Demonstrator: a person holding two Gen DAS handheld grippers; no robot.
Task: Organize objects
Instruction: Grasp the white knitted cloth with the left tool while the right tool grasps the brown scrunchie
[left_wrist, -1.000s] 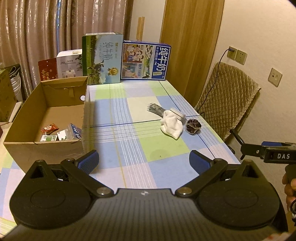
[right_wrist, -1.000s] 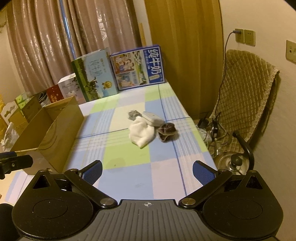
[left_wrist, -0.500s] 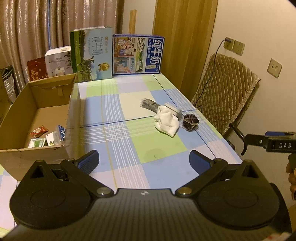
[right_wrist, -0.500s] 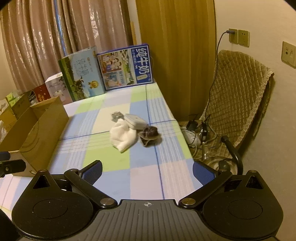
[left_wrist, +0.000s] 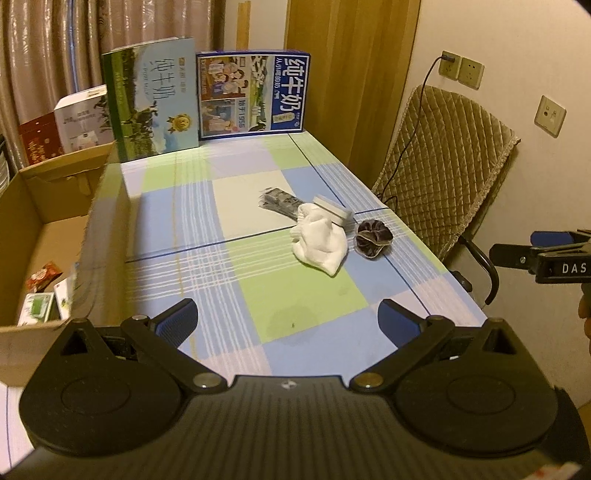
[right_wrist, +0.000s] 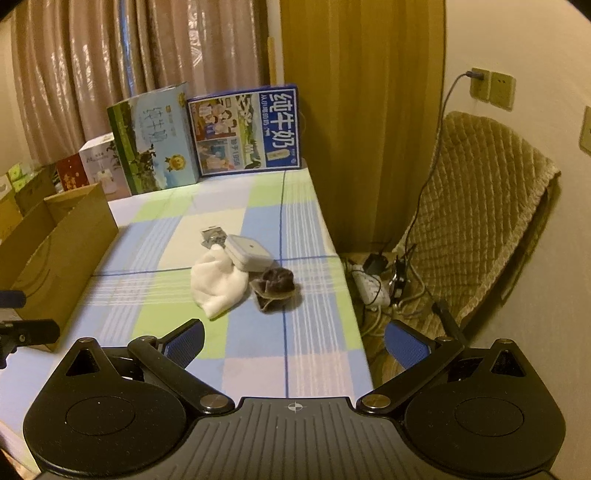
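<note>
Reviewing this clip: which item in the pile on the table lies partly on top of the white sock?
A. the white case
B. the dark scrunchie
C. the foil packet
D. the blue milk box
A: in the right wrist view the white case overlaps the upper edge of the sock, while the scrunchie sits beside the sock and the packet lies behind it.

Sock (left_wrist: 320, 242) between cardboard box (left_wrist: 55, 236) at left and scrunchie (left_wrist: 373, 236), perhaps touching.
</note>
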